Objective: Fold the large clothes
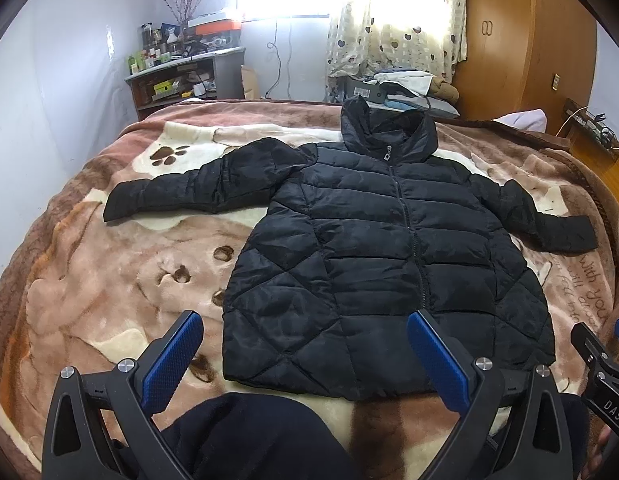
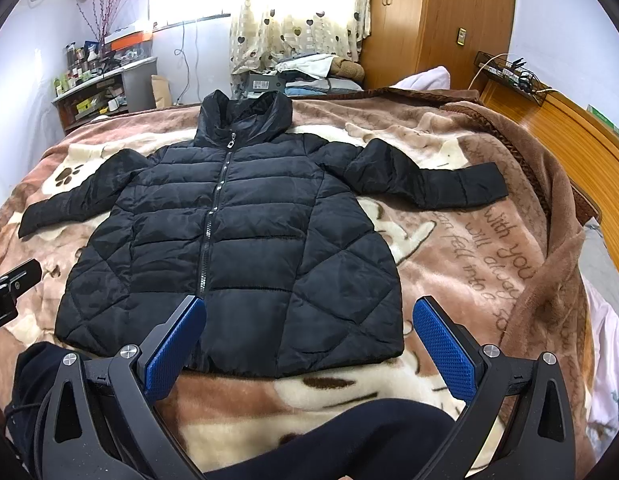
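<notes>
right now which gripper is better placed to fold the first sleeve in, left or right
Probably the left. The left gripper hangs open over the jacket hem on the side of the left sleeve, with bare blanket beside it. The right gripper, also open, sits equally near its own sleeve, so it's close.

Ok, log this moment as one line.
stage: pre-fold | jacket: flat, zipped, sleeves spread on blanket | left gripper: open, empty | right gripper: open, empty
</notes>
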`<state>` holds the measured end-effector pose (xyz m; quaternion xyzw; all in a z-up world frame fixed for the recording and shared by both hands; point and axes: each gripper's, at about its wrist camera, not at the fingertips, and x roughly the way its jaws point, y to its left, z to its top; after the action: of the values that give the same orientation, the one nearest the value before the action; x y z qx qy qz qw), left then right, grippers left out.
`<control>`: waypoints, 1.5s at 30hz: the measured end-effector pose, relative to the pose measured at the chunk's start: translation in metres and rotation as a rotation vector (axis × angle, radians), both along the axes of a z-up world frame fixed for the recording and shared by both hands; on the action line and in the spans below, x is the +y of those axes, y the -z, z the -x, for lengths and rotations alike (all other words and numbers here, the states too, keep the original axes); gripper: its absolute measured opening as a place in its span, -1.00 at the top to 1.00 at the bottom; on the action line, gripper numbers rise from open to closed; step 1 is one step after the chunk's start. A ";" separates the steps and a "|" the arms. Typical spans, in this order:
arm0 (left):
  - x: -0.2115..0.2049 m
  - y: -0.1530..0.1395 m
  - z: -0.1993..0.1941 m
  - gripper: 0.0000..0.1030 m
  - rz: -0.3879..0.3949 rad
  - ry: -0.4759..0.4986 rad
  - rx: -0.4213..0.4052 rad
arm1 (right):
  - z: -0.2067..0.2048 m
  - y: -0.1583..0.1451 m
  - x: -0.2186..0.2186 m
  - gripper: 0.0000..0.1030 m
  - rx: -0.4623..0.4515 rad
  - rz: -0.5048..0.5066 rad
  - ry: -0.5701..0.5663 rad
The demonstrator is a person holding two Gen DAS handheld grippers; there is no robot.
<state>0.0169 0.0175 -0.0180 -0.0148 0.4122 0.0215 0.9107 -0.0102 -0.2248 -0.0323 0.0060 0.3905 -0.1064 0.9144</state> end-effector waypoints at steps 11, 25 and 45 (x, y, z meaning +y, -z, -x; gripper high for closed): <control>0.022 0.007 -0.025 -1.00 0.031 -0.028 0.016 | -0.025 0.004 0.006 -1.00 -0.015 0.001 -0.026; 0.193 0.051 -0.128 -0.99 0.275 -0.331 0.032 | -0.125 0.015 0.050 -1.00 -0.081 -0.040 -0.233; 0.368 0.171 -0.252 -0.97 0.477 -0.741 0.109 | -0.235 0.058 0.116 -1.00 -0.060 -0.119 -0.424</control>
<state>0.2692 0.3860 -0.1888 -0.3702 0.4199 0.2513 0.7896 0.2249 -0.1089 -0.0907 -0.0190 0.3613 0.1119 0.9255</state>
